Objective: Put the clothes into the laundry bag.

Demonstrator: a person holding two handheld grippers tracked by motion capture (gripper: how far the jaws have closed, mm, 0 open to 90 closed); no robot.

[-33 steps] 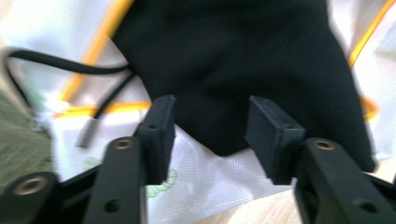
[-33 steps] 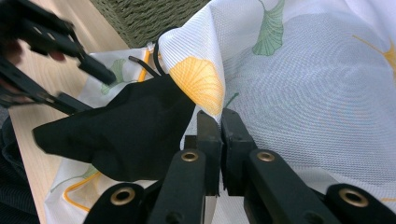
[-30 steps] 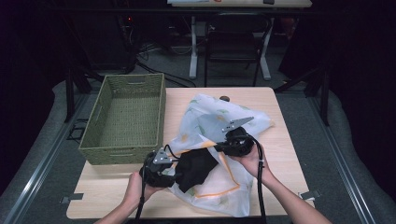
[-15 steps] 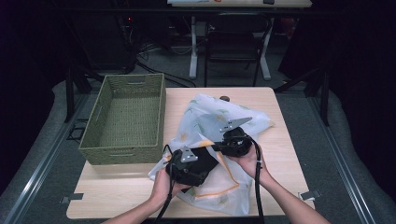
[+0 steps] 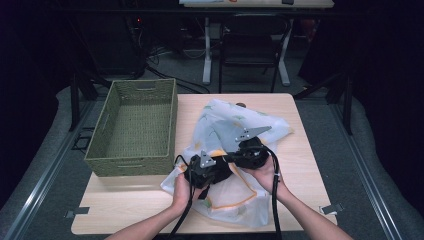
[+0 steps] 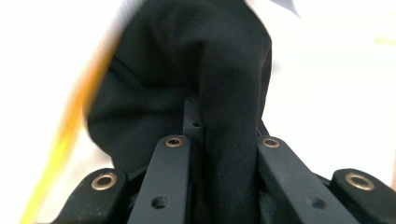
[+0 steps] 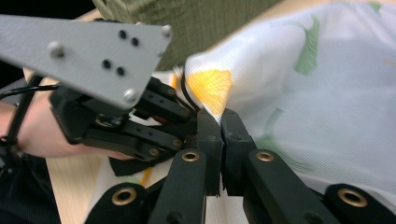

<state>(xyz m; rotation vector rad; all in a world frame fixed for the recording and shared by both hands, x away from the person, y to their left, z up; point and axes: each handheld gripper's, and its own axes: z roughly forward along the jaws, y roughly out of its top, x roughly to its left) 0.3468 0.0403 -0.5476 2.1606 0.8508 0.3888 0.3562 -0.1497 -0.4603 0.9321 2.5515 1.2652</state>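
Woven green basket [image 5: 134, 127] bare inside; left jaws just closed on black cloth [image 6: 187, 79]; right jaws pinching white cloth [image 7: 299, 74].

It looked like a lab or recording studio rather than a home. A plain wooden tabletop [image 5: 150, 210] stood alone on grey carpet [image 5: 360, 160], ringed by dark curtains. Behind it sat an empty black chair [image 5: 247, 50] at a white-legged desk [image 5: 207, 55], with cables [image 5: 165, 80] trailing across the floor and metal rails [image 5: 45, 170] alongside.
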